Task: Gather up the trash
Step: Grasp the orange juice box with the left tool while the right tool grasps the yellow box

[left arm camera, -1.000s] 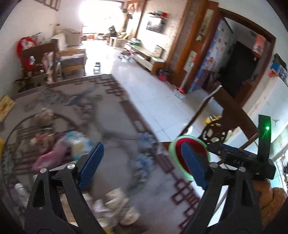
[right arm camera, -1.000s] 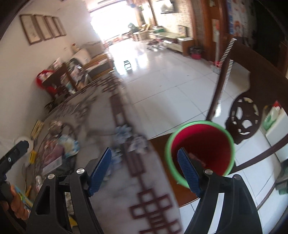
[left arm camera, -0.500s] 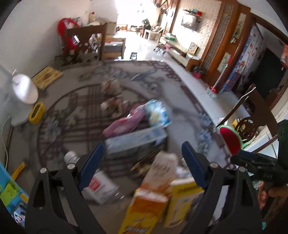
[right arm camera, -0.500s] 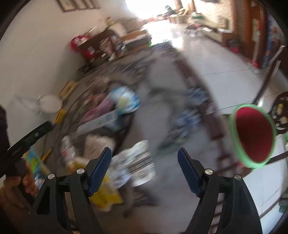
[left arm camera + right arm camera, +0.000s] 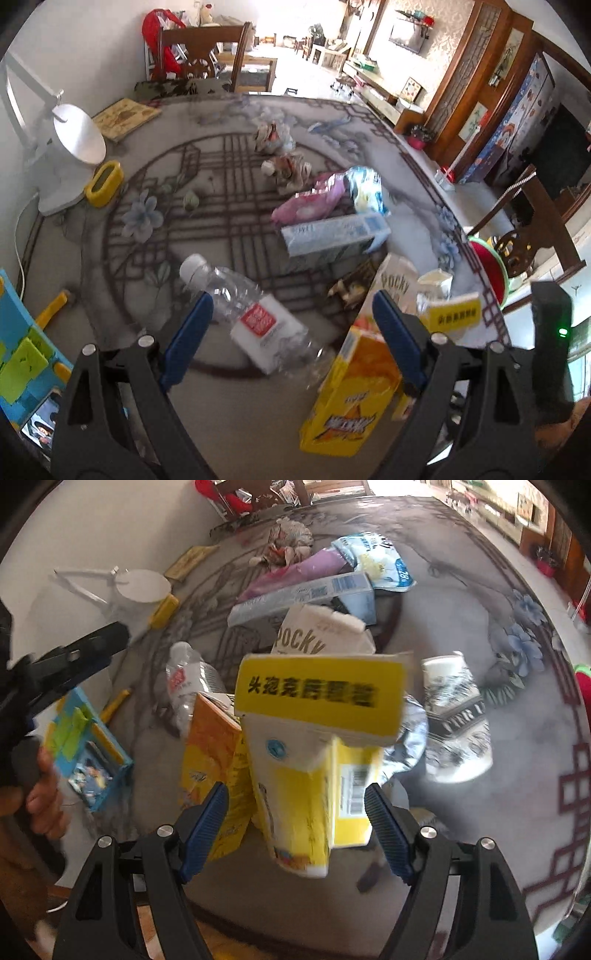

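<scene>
The right tongs straddle the yellow carton at the tabletop's near edge; their jaws have just been closing, the carton between them, pads not yet pressing. The left tongs gape wide over the bottle, likely readied for it. Farther in lie the blue box and wrappers. The red bin waits off the right edge.

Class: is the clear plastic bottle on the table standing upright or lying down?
Lying down: the plastic bottle rests on its side on the table, white cap pointing away.
</scene>
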Motion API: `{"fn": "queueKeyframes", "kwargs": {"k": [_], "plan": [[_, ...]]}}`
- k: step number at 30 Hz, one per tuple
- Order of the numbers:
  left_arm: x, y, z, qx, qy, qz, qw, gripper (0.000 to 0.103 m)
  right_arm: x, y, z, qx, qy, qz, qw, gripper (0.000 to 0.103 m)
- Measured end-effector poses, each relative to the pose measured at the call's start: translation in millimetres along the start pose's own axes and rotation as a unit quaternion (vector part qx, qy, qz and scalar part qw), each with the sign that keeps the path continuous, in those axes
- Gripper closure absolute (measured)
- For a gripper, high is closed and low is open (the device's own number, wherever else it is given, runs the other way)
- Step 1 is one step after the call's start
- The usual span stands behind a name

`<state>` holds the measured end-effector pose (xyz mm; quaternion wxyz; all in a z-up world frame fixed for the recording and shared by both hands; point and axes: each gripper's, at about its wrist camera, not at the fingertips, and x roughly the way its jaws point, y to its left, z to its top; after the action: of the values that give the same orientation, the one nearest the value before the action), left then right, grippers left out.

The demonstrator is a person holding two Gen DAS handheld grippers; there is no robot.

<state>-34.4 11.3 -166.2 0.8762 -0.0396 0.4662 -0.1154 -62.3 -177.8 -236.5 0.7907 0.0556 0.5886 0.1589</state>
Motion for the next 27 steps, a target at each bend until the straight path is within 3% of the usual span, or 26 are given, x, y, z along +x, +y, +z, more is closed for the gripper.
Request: {"fn": "queueKeyframes", "kwargs": {"k": [1, 4, 7, 12, 17, 27], "plan": [[-0.6, 0.2, -5.1, 0.006, 0.005, -0.003, 1.0, 0.017, 1.2, 1.8, -1.7, -0.007, 0.0, -0.009, 1.0, 0.062], [0.9, -2.9, -15.2, 0.027, 0.017, -0.016, 0.9994, 0.017, -2.4, -3.4, -0.9, 0.001, -0.012, -0.004, 1.0, 0.063], [8.5, -10.3, -30.2, 0.058, 0.043, -0.036, 0.9967, 0.017, -22.7, -13.0, 6.0, 0.021, -0.051, -0.002, 0.998, 0.063], [27.0, -33.6, -55.9, 0.116, 0.099, -0.066, 0.9861, 0.017, -54.0, -34.7, 17.0, 0.054, -0.104, -0.018, 0.993, 0.063], [49.7, -51.5, -74.8, 0.158, 0.136, -0.065, 0.9758, 0.017, -63.8, -50.1, 18.7, 0.075, -0.116, -0.028, 0.99, 0.063], [69.8, -42.1, -75.5, 0.125, 0.161, -0.067, 0.9766, 0.018, -62.4, -48.8, 17.8, 0.072, -0.104, -0.023, 0.992, 0.062]]}}
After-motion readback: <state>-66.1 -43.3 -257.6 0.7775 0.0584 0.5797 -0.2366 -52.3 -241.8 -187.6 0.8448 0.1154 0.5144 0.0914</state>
